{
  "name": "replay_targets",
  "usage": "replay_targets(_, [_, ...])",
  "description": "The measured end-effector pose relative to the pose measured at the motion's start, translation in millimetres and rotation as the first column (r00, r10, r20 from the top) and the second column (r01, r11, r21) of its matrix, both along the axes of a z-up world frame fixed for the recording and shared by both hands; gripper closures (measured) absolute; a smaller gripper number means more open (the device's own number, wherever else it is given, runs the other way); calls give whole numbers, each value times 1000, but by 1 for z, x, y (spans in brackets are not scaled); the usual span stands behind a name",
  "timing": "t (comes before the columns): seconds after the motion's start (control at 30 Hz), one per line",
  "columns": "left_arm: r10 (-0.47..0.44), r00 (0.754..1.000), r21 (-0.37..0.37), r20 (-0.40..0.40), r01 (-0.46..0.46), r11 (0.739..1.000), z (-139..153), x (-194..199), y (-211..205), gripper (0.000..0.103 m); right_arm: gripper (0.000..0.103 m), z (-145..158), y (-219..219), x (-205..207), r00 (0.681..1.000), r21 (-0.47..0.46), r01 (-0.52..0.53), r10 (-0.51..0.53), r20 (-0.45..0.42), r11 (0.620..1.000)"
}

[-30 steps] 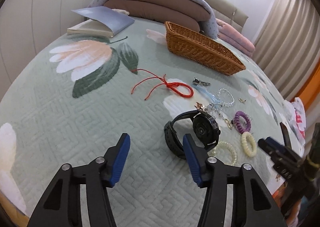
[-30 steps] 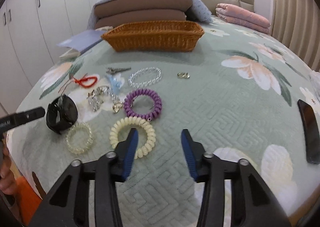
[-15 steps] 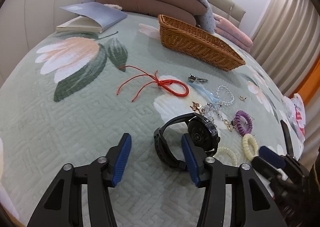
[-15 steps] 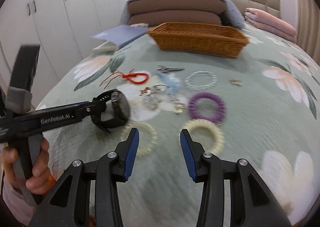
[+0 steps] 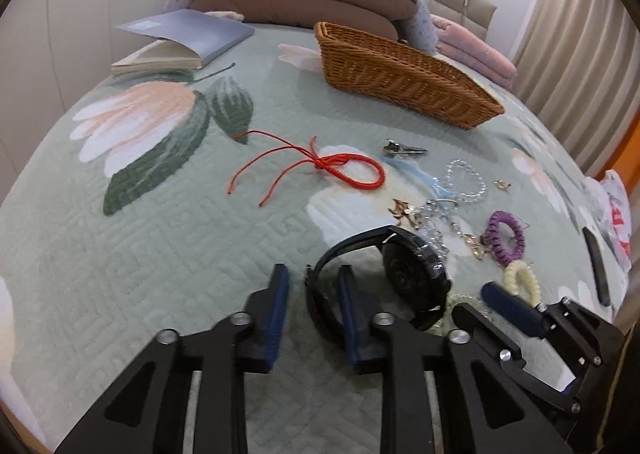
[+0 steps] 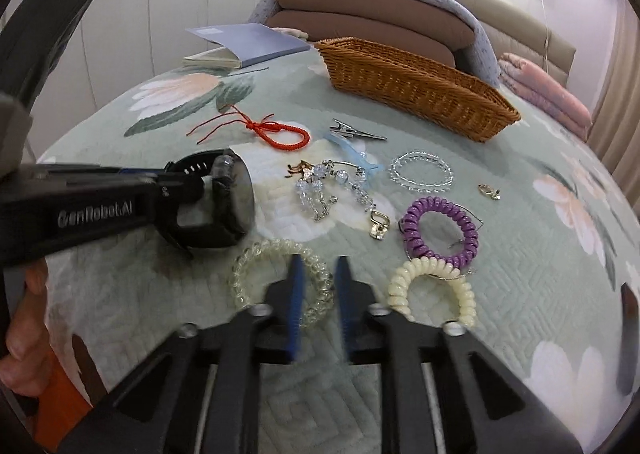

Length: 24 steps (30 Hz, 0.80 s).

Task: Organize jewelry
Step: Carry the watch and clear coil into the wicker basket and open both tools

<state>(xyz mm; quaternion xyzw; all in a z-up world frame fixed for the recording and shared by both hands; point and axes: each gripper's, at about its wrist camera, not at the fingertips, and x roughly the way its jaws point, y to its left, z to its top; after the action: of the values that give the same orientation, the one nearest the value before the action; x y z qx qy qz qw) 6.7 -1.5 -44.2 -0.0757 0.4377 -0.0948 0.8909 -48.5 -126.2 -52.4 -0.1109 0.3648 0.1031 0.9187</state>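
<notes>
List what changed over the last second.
Both grippers narrowed: the left gripper moved in to straddle the black watch's strap, the right gripper swung left to straddle the clear coil bracelet. Neither looks clamped yet. Basket and other jewelry unmoved.

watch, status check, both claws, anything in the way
Left claw closing on the watch strap, grip not confirmed. Right claw narrowed over the clear coil bracelet, holding nothing. Wicker basket beyond, loose jewelry between.
</notes>
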Motion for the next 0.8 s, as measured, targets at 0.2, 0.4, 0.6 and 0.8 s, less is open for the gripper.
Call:
replay_targets(0.2, [5, 1000, -29, 24, -5, 1000, 4, -4, 5, 93, 92, 14, -19, 2, 1000, 90, 21, -20, -11, 996])
replay_targets(0.4, [6, 997, -66, 72, -1, 998, 21, -4, 8, 93, 92, 50, -37, 11, 998, 150, 28, -37, 54, 988])
replay_targets(0.6, [-24, 986, -78, 163, 37, 996, 60, 15, -2, 93, 92, 96, -64, 51, 988, 170, 54, -77, 130, 984])
replay_targets(0.8, [-56, 972, -61, 227, 72, 996, 103, 80, -27, 93, 92, 134, -108, 144, 970, 211, 144, -180, 163, 967])
